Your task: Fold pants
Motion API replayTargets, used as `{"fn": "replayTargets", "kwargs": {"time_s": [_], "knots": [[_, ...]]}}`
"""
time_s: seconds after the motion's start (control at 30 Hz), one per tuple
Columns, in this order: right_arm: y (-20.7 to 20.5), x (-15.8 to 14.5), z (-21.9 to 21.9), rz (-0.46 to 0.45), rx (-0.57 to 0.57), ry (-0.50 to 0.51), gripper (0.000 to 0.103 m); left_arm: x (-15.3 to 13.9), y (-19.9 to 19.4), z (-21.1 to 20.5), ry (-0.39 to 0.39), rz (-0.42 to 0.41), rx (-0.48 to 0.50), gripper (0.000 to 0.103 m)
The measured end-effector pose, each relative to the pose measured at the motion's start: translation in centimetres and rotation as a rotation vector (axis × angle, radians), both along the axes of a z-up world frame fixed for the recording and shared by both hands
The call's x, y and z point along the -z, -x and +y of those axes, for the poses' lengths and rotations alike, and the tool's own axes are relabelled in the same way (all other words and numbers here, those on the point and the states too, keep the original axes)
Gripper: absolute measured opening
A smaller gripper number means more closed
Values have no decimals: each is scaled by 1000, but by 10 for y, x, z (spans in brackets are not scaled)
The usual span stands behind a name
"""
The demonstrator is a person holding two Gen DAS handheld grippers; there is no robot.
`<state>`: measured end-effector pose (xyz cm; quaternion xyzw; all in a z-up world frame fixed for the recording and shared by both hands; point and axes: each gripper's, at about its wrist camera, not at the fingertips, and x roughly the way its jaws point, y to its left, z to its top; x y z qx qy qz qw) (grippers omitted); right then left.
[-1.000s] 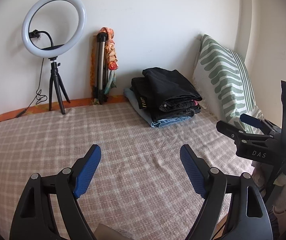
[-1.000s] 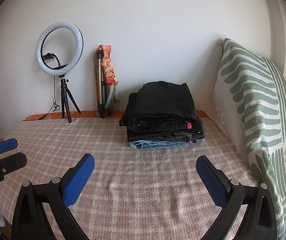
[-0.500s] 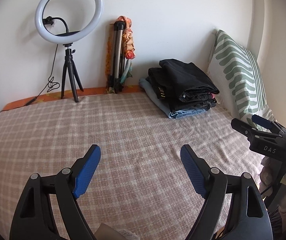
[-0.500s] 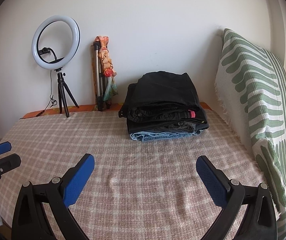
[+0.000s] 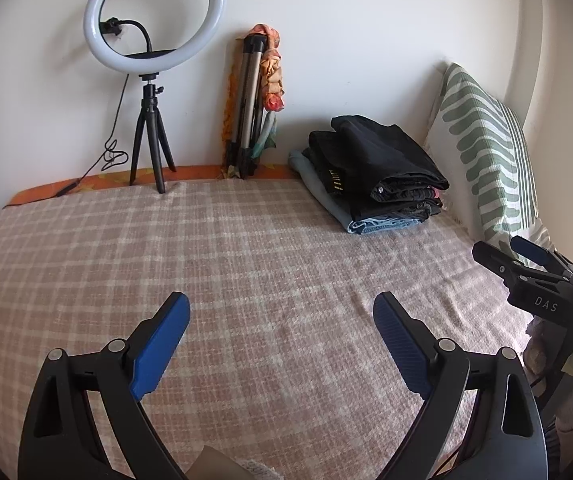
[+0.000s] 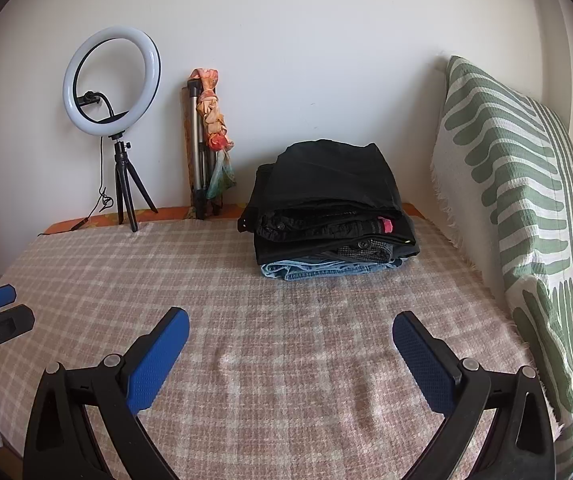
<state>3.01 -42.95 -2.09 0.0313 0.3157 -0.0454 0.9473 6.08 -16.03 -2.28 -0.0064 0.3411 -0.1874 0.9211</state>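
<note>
While nothing sits between either pair of jaws, stack of folded pants (image 6: 328,216) resting at the far side of the bed (image 6: 246,288), close to the wall, black pairs on top and a light blue denim pair at the bottom, touching the checked cover. Just right of the stack, a green-and-white striped pillow (image 6: 518,184) leaning upright. Left of the stack, against the wall, a folded tripod (image 6: 197,148) with an orange patterned scarf (image 6: 215,136) hung over it, and further left a ring light (image 6: 112,80) on a small black stand. Nearer, well apart from the stack, left gripper (image 5: 280,336) hovering over bare cover, blue pads (image 5: 158,356) wide and opening further, nothing held. Right gripper (image 6: 290,344) likewise over bare cover, jaws spread wide and empty. Seen from the left wrist view, right gripper at the right edge near the pillow; from the right wrist view, left gripper's tip at the left edge.
</note>
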Motion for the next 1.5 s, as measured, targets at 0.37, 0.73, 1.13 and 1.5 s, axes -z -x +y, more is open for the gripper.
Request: {"fn": "replayTargets", "kwargs": {"time_s": [0.37,0.73,1.13,1.5], "knots": [[1,-1,-1,-3,6,-5,103,-1,1,-1,-1,-7,7,93],[3,-1,0,-3,5,-3,103,-1,2,-1,5,-5,19,94],[3,-1,1,-4,6,-4,103,-2,3,-4,3,-5,31,94],[4,-1,1,-3,6,-4,103,0,3,-4,7,5,36,94]]}}
